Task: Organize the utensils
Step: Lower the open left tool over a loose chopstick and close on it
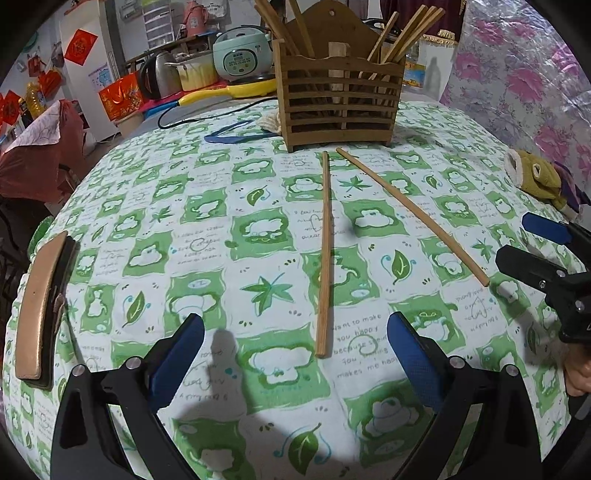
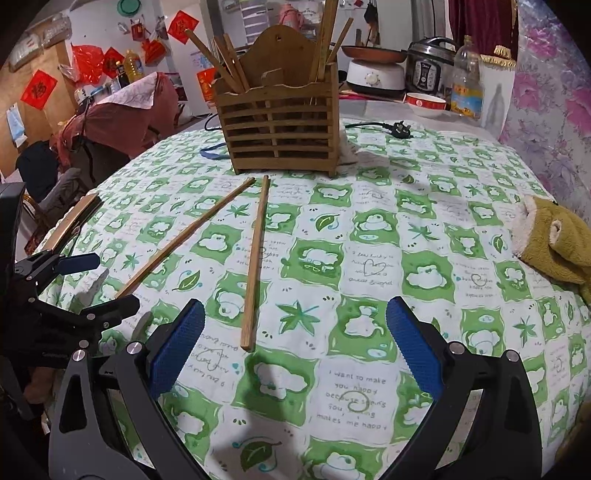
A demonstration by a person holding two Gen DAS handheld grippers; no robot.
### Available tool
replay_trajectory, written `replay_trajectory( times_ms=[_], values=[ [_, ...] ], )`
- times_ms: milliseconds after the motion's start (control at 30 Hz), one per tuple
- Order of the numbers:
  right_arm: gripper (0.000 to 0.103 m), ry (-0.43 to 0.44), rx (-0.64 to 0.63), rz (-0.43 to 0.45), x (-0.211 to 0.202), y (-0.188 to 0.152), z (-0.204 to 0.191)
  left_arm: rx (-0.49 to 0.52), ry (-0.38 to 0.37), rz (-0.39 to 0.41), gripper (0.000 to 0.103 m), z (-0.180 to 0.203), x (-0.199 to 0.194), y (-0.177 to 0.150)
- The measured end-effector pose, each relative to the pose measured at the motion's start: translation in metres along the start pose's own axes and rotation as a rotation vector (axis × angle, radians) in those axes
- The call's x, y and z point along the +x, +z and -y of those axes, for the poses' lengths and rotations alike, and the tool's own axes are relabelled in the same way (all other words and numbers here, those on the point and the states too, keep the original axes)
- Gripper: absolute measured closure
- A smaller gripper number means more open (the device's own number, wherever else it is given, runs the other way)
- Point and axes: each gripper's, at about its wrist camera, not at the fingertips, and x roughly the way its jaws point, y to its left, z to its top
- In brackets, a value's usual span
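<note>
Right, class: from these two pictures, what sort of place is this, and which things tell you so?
Probably a home kitchen or dining corner: a rice cooker and kettle on the counter, a wooden chopstick holder on a cloth-covered table, red paper decorations on the walls.

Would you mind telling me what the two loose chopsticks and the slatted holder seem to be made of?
Chopsticks: apparently bamboo or wood, matte tan, unpainted. Slatted holder: likely bamboo or wood too, darker brown, with visible strips and slightly worn edges.

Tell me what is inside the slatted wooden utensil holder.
The slatted wooden utensil holder has two compartments. Wooden chopsticks stand in both, leaning outward above the rim. Their lower ends show only dimly through the slats, and anything lying on the bottom is hidden.
</note>
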Motion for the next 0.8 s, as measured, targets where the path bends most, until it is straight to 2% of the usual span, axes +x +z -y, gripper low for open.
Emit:
replay_trajectory(
  times_ms=[467,633,800],
  values=[
    [0.008,0.001,0.018,0.009,-0.0008,0.0002,0.0028,0.013,-0.009,0.001,0.006,0.0042,0.0010,0.0012],
    [0.008,0.004,0.023,0.016,-0.0025,-0.0001,0.0039,0.011,-0.037,-0.017,0.029,0.0041,0.0035,-0.0002],
    [0.008,0.006,0.025,0.017,-0.0030,-0.0001,0.0043,0.001,-0.050,-0.010,0.043,0.0030,0.0027,-0.0004]
  ],
)
